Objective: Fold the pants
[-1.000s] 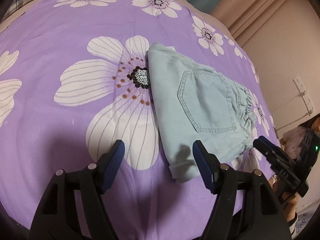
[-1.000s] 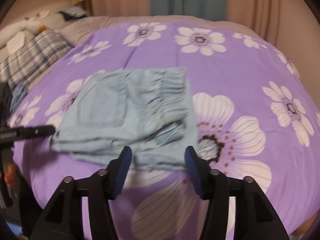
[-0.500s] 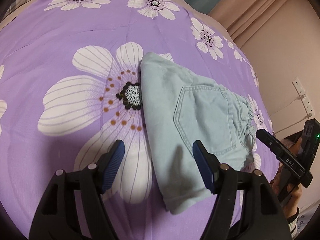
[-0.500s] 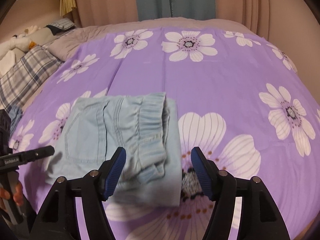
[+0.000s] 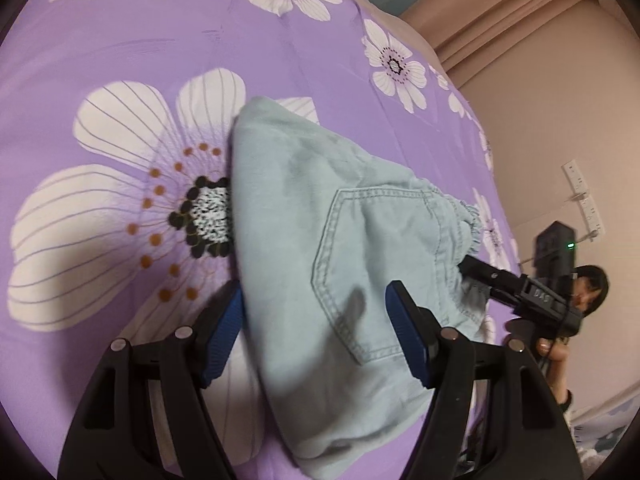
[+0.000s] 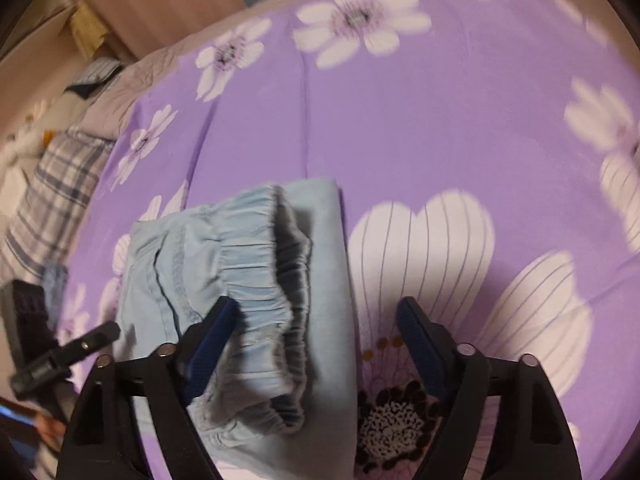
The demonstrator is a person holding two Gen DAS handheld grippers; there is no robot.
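Note:
Light blue pants (image 5: 320,248) lie folded in a compact stack on the purple flowered bedspread (image 5: 120,60), back pocket up. My left gripper (image 5: 316,332) is open, its blue pads straddling the near end of the stack. In the right wrist view the pants (image 6: 256,292) show their gathered elastic waistband on top. My right gripper (image 6: 316,344) is open around the waistband end, its left pad against the cloth. The right gripper also shows in the left wrist view (image 5: 520,292), at the waistband side.
A plaid pillow (image 6: 52,200) and other bedding lie at the bed's far left. A wall with a socket strip (image 5: 582,200) and curtains stand beyond the bed. The left gripper shows in the right wrist view (image 6: 60,356).
Both grippers have moved in close over the folded pants, from opposite ends. The pants now fill the space between the open fingers in both views.

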